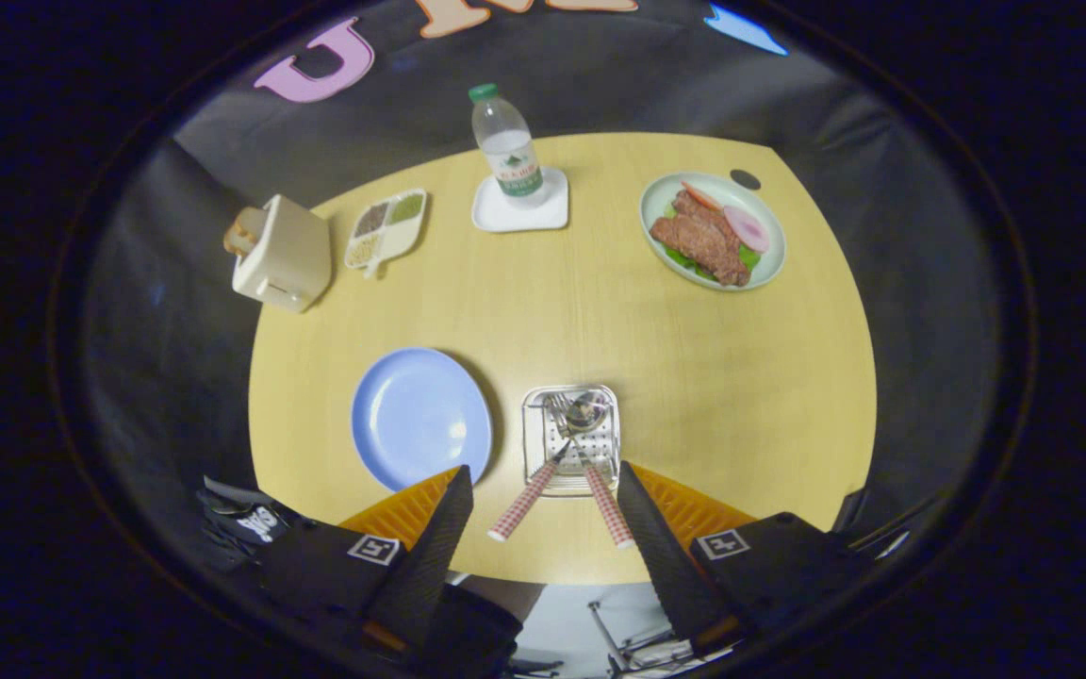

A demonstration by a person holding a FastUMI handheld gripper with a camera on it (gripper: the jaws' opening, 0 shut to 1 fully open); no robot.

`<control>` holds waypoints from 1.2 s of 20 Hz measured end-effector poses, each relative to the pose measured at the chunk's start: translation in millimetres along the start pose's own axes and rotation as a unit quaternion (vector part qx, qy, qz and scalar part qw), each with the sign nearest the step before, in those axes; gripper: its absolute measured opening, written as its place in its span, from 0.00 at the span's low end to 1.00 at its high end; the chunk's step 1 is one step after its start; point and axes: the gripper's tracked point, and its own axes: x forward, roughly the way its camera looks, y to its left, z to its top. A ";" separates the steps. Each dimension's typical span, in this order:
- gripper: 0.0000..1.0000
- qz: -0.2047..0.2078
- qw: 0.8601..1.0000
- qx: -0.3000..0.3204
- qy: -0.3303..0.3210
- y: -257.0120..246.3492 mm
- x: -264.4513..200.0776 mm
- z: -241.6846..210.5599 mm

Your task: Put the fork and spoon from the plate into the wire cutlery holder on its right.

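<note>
My gripper [543, 490] open, empty. Fork [535, 476] and spoon [597, 471] stand in holder [569, 439] just ahead, handles leaning toward me; plate [420, 416] bare.

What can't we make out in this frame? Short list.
- Gripper view: the fork and spoon heads overlap in the wire holder; their contact with its floor is too small to tell.
- Bottle label: too small.
- Toaster far side: hidden by its body.
- Table near edge: covered by the open gripper fingers.
</note>
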 end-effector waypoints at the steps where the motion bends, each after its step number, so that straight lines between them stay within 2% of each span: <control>1: 0.98 0.005 1.000 0.007 -0.021 3.4 -8.8 0.6; 4: 0.98 0.035 0.992 0.030 -0.115 19.1 -40.0 11.6; 7: 0.97 0.063 0.968 0.045 -0.239 43.0 -86.7 30.0; 9: 0.97 0.074 0.945 0.036 -0.317 56.1 -122.1 34.7; 13: 0.97 0.058 0.886 -0.008 -0.459 83.4 -195.5 24.8; 18: 0.98 0.040 0.816 -0.031 -0.575 104.5 -224.9 12.9; 20: 0.98 0.014 0.798 -0.036 -0.602 106.7 -226.3 8.7; 24: 0.98 -0.010 0.769 -0.046 -0.638 124.3 -239.5 1.7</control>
